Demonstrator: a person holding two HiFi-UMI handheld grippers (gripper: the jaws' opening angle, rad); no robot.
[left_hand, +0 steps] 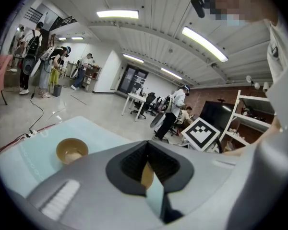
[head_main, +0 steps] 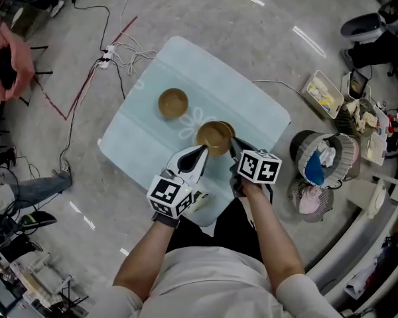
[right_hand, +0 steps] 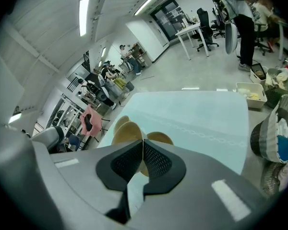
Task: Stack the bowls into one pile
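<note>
A pale blue-green table (head_main: 252, 105) stands on a grey workshop floor strewn with cables. In the head view the near pair (head_main: 215, 138) of nested brown bowls sits just ahead of both tools. The left gripper (head_main: 202, 151) touches its near-left rim and the right gripper (head_main: 233, 143) its right rim. The far bowl (head_main: 173, 103) lies apart, ahead and to the left, so the left side looks nearer.

The left gripper view shows its jaws pinched on a brown sliver of rim, with the far bowl ahead to the left.

The right gripper view shows its jaws clamped on the pair's rim, with the far bowl peeking out beyond.
</note>
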